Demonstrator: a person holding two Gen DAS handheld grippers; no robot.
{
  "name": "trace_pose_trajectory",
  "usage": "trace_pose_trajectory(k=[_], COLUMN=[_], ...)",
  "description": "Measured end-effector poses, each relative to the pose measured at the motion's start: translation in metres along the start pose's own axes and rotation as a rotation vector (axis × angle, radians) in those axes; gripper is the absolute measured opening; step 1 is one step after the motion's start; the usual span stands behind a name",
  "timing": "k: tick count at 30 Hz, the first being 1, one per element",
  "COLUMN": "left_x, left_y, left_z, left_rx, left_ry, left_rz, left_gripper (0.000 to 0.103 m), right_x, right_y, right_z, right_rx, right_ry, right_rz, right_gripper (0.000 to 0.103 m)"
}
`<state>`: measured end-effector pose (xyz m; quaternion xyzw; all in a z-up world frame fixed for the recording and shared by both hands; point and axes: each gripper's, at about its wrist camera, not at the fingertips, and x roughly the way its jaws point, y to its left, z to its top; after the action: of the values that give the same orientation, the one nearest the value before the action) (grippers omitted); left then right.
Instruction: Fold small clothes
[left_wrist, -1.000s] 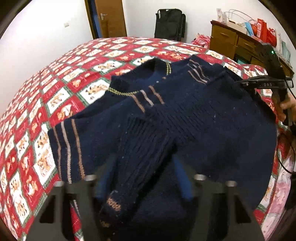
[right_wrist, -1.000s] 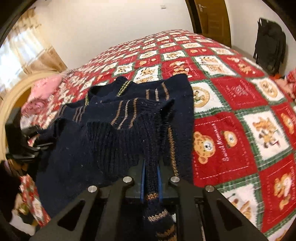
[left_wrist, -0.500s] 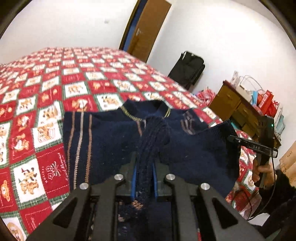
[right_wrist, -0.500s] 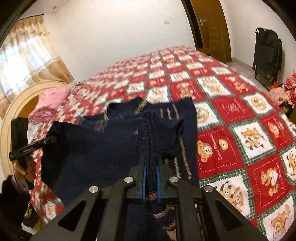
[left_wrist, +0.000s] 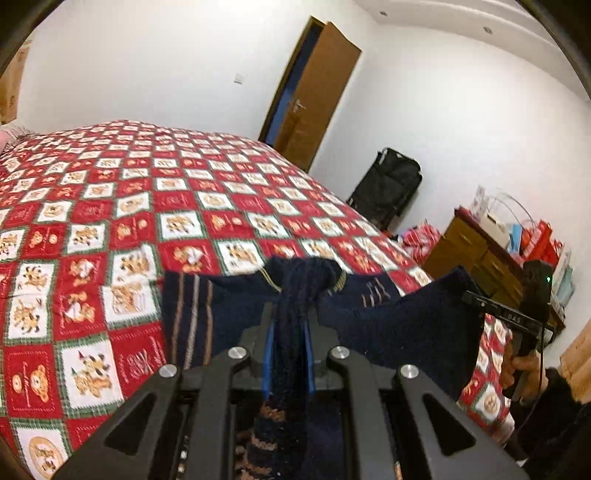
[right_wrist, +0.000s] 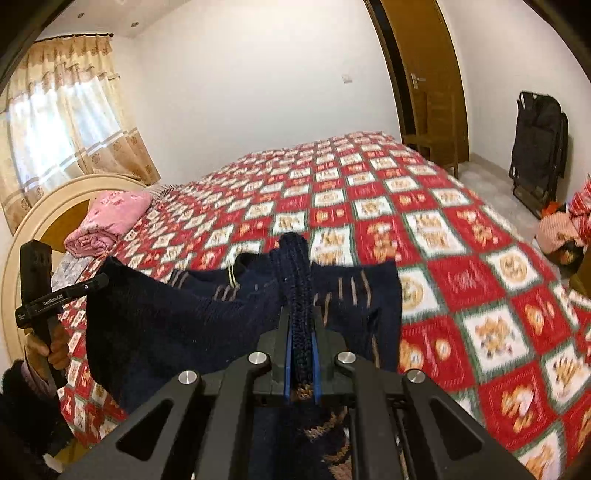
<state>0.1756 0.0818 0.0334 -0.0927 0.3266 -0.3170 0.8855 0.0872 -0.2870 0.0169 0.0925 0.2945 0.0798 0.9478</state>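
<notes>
the navy sweater (left_wrist: 406, 325) is hanging lifted over the near edge of the bed (left_wrist: 147, 206), each ribbed end clamped: left gripper (left_wrist: 288, 350) and right gripper (right_wrist: 300, 354) are both pinching knit. this looks like the carry-over fold; next, probably laying it down flat and even. only the right view is showing the pink bedding (right_wrist: 110, 218).

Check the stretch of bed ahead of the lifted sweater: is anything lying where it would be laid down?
Nothing visible does. Both grippers, left and right, clamp the navy sweater; the quilt beyond is bare, with pink bedding off by the headboard.
</notes>
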Motion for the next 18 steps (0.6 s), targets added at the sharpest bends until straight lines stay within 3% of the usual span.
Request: trace_pose_trajectory(k=[11, 18], left_x=[0.04, 0.043], left_y=[0.028, 0.031], left_z=[0.016, 0.042], left_rx=[-0.054, -0.065], left_ry=[0.021, -0.036], left_rz=[0.055, 0.096], left_gripper=[0.014, 0.014], right_x=[0.037, 0.053], right_y=[-0.01, -0.012], right_z=[0.024, 0.059], right_rx=[-0.026, -0.068], right_ry=[0.013, -0.042], right_rz=[-0.055, -0.093], right_gripper=[0.008, 0.008])
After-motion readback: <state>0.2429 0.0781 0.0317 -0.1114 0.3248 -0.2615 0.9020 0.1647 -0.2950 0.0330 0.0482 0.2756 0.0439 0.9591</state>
